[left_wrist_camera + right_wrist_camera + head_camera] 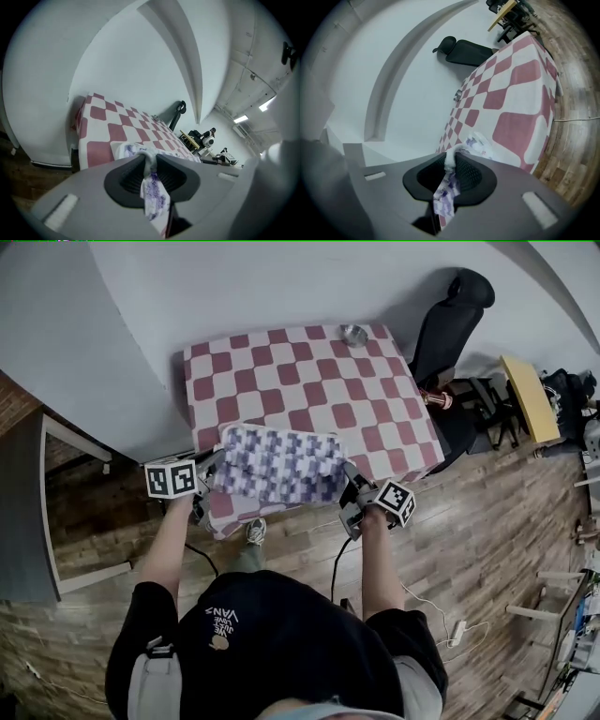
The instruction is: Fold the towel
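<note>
A white towel with a purple check print [279,465] hangs stretched between my two grippers over the near edge of a table with a red-and-white checked cloth [309,381]. My left gripper [208,486] is shut on the towel's near left corner. That corner [151,185] shows pinched between the jaws in the left gripper view. At the towel's near right corner my right gripper [351,491] is shut, and a strip of the towel [446,187] hangs from its jaws. The towel's far edge lies on the cloth.
A small metal bowl [353,334] sits at the table's far edge. A black office chair [450,320] stands at the far right of the table, with a yellow board [528,395] beyond it. Wooden floor [487,549] lies around, and cables run beside my feet.
</note>
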Tool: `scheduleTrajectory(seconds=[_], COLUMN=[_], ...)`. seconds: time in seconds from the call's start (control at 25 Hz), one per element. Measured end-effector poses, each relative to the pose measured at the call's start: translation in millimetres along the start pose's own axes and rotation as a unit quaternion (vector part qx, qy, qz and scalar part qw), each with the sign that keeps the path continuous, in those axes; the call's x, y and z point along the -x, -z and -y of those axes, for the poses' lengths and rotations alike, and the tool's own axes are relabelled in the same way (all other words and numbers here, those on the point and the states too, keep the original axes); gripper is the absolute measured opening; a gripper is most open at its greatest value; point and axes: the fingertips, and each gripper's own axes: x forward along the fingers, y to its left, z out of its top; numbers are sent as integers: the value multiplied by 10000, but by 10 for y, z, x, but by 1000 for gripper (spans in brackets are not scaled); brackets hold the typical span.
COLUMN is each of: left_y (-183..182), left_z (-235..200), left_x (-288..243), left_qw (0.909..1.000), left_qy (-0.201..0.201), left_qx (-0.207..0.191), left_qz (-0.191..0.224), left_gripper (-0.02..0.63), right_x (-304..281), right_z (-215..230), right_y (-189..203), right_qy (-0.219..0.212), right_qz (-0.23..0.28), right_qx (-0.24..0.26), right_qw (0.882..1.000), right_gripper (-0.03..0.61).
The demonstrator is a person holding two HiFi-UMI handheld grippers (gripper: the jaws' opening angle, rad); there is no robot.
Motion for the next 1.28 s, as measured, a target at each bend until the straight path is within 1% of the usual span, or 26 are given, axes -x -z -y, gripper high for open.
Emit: scheduleTrajectory(seconds=[0.12, 0.24, 0.32, 0.4, 0.52, 0.6, 0.64, 0.68, 0.72, 0.8, 0.88, 0.96, 1.04, 1.12, 1.2, 1.28], left_y=[-91, -131, -158, -184, -263, -326, -355, -385, -412, -414, -301, -110, 78, 214, 299, 367], left_z=[-160, -338, -429, -499, -634, -736, -772, -789, -784, -705, -586, -491, -429, -393, -392, -409], left_x=[-300, -511, -607, -660, -649, -581, -530, -467, -398, -270, -200, -192, -232, -289, -347, -408], left_qw=[9993, 9973, 9955, 9925, 9830, 9779, 9775, 9789, 9817, 9898, 9963, 9986, 9989, 9984, 9976, 9966], left_qy=[4, -68, -82, -68, -115, -203, -245, -283, -317, -371, -416, -408, -327, -234, -211, -225], left_qx=[298, 650, 894, 1211, 1813, 2026, 2020, 1932, 1763, 1229, 655, 326, 240, 226, 187, 155], left_qz=[-227, -332, -297, -159, 247, 482, 552, 604, 642, 617, 366, 40, -239, -468, -636, -780], left_gripper=[72, 72, 74, 117, 223, 230, 232, 233, 233, 233, 238, 261, 276, 279, 279, 279], right_x=[-300, -562, -691, -750, -758, -710, -666, -610, -541, -381, -261, -211, -216, -247, -273, -286], right_z=[142, 270, 303, 301, 270, 223, 196, 170, 151, 169, 249, 331, 409, 517, 609, 631], right_y=[-173, -265, -315, -361, -434, -475, -496, -514, -524, -495, -364, -159, 30, 141, 161, 152], right_qy=[352, 624, 674, 626, 491, 373, 317, 266, 233, 264, 364, 386, 409, 592, 795, 832], right_qz=[-58, -141, -133, -65, 34, 62, 76, 87, 90, 13, -291, -736, -1133, -1376, -1443, -1475], right_qx=[41, 50, 14, -35, -36, 16, 72, 148, 246, 532, 865, 1122, 1355, 1603, 1800, 1782], right_qw=[9994, 9979, 9976, 9980, 9988, 9993, 9994, 9995, 9994, 9982, 9952, 9902, 9834, 9756, 9698, 9693], right_gripper=[64, 67, 101, 152, 227, 266, 279, 285, 289, 290, 299, 312, 313, 313, 302, 281])
